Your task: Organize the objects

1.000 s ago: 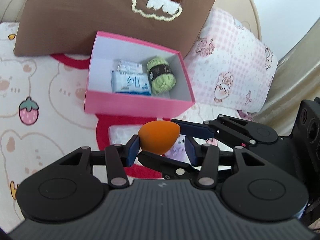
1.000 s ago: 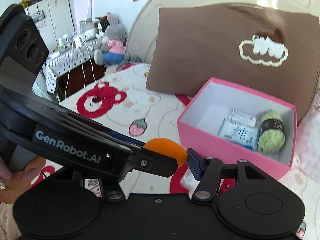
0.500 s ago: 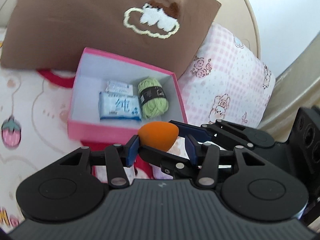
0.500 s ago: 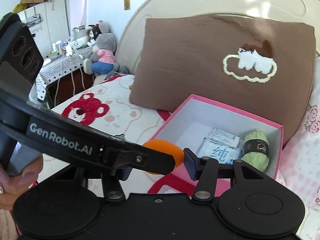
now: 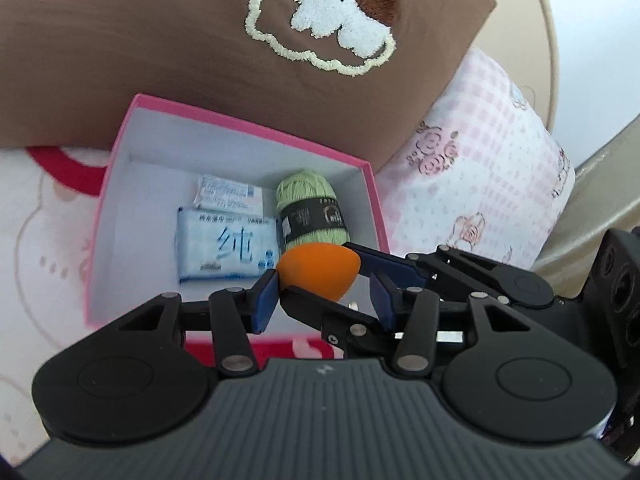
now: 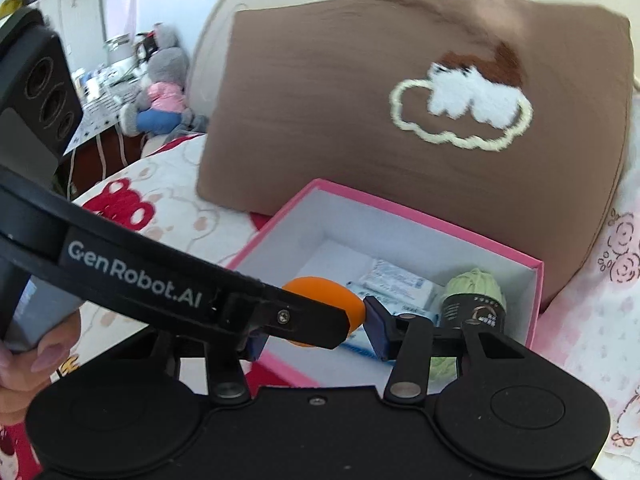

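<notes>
An orange egg-shaped sponge (image 5: 316, 270) hangs over the near part of an open pink box (image 5: 240, 128). My left gripper (image 5: 323, 280) is shut on it, with the left pad against its blunt end. From the right, the right gripper's fingers (image 5: 400, 268) cross it above and below. In the right wrist view my right gripper (image 6: 312, 332) is closing on the sponge (image 6: 320, 296). Its right pad touches the sponge, and the left gripper's finger (image 6: 160, 280) hides its left pad. The box (image 6: 440, 220) holds green yarn (image 5: 312, 208), a blue wipes pack (image 5: 224, 252) and a small packet (image 5: 228, 196).
A brown pillow (image 5: 160, 40) leans just behind the box, with a pink checked pillow (image 5: 480, 160) to its right. The box rests on a bear-print bedspread (image 6: 168, 200). A hand (image 6: 24, 368) holds the left gripper. A plush toy (image 6: 164, 92) sits far left by a cluttered table.
Both grippers have carried the sponge toward the box, which was ahead of the fingertips and now lies under them. The right gripper's jaws have narrowed around the sponge.
</notes>
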Action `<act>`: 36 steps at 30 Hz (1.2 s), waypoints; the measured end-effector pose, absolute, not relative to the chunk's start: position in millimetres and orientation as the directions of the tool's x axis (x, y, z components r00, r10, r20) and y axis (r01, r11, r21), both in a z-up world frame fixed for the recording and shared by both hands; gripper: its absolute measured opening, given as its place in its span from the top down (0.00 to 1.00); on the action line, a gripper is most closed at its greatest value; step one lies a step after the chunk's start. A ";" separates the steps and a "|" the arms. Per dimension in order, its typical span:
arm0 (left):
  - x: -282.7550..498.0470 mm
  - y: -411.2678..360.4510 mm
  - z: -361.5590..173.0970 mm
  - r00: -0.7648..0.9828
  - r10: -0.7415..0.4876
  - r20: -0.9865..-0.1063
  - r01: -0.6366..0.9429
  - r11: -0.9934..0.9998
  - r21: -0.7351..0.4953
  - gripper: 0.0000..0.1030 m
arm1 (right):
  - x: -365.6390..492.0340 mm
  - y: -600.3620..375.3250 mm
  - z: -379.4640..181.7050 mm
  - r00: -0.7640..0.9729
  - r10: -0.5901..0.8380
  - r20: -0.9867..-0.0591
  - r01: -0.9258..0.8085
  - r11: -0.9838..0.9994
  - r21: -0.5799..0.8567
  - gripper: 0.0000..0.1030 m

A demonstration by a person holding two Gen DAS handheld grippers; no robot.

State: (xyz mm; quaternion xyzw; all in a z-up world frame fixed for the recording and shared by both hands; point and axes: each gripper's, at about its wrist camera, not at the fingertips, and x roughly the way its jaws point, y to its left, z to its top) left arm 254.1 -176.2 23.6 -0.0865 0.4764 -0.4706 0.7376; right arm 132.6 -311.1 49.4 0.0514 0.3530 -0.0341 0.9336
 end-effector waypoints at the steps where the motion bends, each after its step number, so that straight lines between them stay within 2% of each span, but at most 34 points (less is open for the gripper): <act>1: 259.3 -183.9 21.6 0.100 -0.771 -0.629 0.619 0.543 -0.567 0.54 | 137.0 -319.0 45.8 0.747 -0.021 -0.664 0.112 0.989 0.094 0.48; 4: 273.0 -206.2 13.2 0.101 -0.746 -0.659 0.663 0.544 -0.515 0.54 | 152.2 -336.5 31.4 0.733 -0.013 -0.680 0.116 0.988 0.106 0.48; 12: 303.9 -243.7 -15.8 0.081 -0.740 -0.668 0.636 0.554 -0.537 0.54 | 178.9 -374.0 5.0 0.712 -0.026 -0.702 0.173 0.975 0.139 0.49; 22: 327.8 -268.7 -45.9 0.061 -0.768 -0.637 0.566 0.553 -0.612 0.54 | 209.3 -395.9 -11.1 0.645 -0.102 -0.757 0.184 0.983 0.024 0.49; 26: 340.2 -270.5 -56.3 0.062 -0.752 -0.656 0.516 0.587 -0.624 0.54 | 220.0 -397.0 -18.9 0.621 -0.111 -0.776 0.183 0.983 0.006 0.49; 30: 341.2 -273.5 -59.8 0.071 -0.699 -0.711 0.544 0.625 -0.560 0.55 | 220.5 -394.4 -29.4 0.591 -0.132 -0.796 0.154 0.987 -0.050 0.49; 36: 344.5 -263.0 -54.1 0.133 -0.699 -0.703 0.550 0.642 -0.534 0.54 | 232.6 -392.6 -33.1 0.590 -0.175 -0.788 0.141 0.984 -0.113 0.49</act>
